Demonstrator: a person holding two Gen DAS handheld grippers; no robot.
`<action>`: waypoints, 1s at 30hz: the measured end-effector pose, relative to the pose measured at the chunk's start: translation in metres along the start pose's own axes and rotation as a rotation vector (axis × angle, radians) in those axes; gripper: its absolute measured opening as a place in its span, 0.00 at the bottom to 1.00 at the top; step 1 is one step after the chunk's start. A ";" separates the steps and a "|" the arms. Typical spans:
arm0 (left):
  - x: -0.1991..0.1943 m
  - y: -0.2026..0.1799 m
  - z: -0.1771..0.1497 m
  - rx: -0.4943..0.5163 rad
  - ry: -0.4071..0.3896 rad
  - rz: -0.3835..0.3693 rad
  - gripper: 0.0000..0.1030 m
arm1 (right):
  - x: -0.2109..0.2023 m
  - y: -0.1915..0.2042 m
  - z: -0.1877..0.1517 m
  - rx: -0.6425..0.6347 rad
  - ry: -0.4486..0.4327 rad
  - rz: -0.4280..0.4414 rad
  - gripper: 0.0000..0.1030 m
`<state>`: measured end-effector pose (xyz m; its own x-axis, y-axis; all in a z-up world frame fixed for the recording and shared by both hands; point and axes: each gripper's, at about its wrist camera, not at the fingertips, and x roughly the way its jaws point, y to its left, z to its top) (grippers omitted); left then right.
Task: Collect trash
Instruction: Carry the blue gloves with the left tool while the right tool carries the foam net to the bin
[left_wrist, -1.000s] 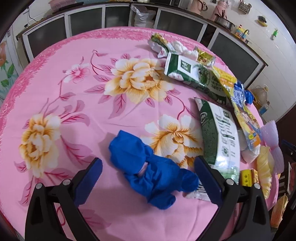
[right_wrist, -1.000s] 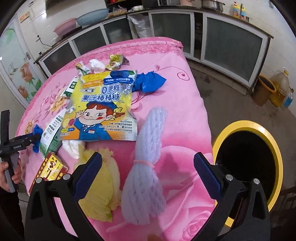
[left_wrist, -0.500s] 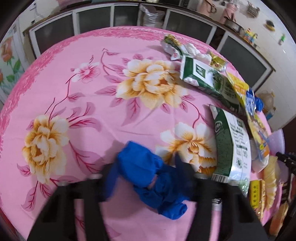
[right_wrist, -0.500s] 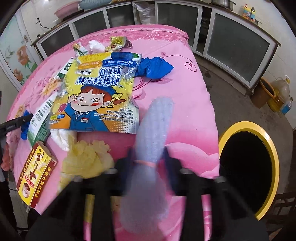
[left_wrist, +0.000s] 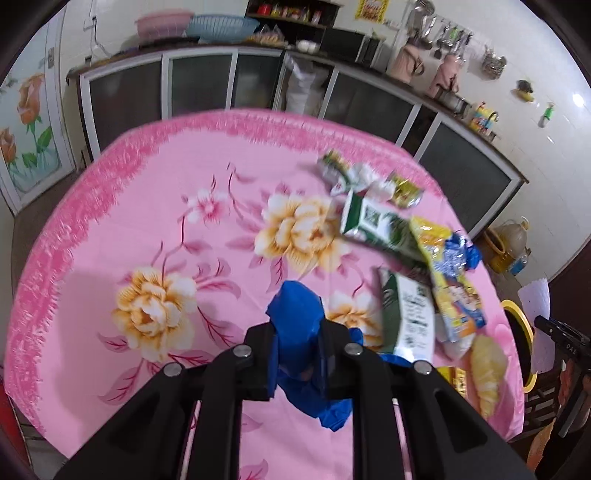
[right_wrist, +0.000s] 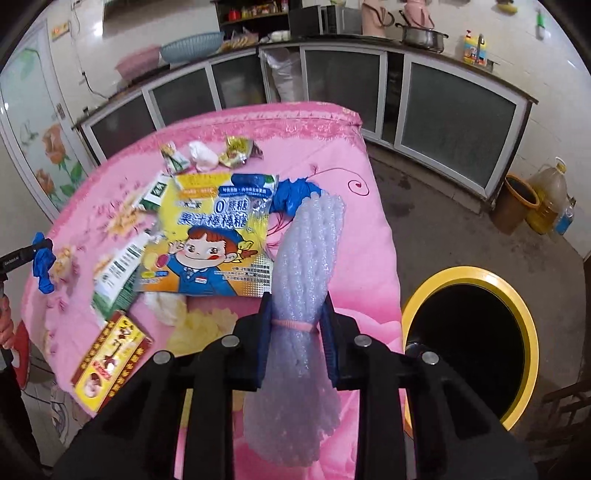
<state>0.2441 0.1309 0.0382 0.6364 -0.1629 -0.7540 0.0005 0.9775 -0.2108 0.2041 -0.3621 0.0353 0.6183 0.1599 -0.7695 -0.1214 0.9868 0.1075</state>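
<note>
My left gripper (left_wrist: 297, 345) is shut on a crumpled blue glove (left_wrist: 295, 314) and holds it above the pink flowered tablecloth (left_wrist: 166, 206). It also shows at the far left of the right wrist view (right_wrist: 42, 262). My right gripper (right_wrist: 297, 321) is shut on a white foam net bundle (right_wrist: 306, 251) tied with a pink band, lifted over the table's right end. The yellow-rimmed trash bin (right_wrist: 472, 343) stands on the floor to the right of the table.
On the cloth lie a yellow candy bag (right_wrist: 210, 236), green-white packets (left_wrist: 384, 229), a red-yellow box (right_wrist: 110, 354), a yellow foam piece (left_wrist: 485, 365), small wrappers (right_wrist: 236, 153) and another blue glove (right_wrist: 295, 194). Cabinets line the back wall. An oil jug (right_wrist: 546, 199) stands by the wall.
Both grippers have shut, the left on the blue glove, the right on the foam net. Both have lifted their loads off the cloth.
</note>
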 end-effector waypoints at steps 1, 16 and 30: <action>-0.005 -0.004 0.000 0.009 -0.009 -0.007 0.14 | -0.002 -0.003 -0.002 0.008 0.000 0.001 0.24; 0.001 -0.175 -0.005 0.273 0.015 -0.245 0.14 | -0.048 -0.105 -0.055 0.228 -0.051 -0.020 0.24; 0.057 -0.389 -0.024 0.494 0.098 -0.458 0.14 | -0.065 -0.211 -0.082 0.424 -0.110 -0.124 0.24</action>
<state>0.2614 -0.2623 0.0624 0.4149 -0.5637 -0.7142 0.6200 0.7497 -0.2314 0.1258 -0.5827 0.0111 0.6895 0.0194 -0.7240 0.2730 0.9189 0.2846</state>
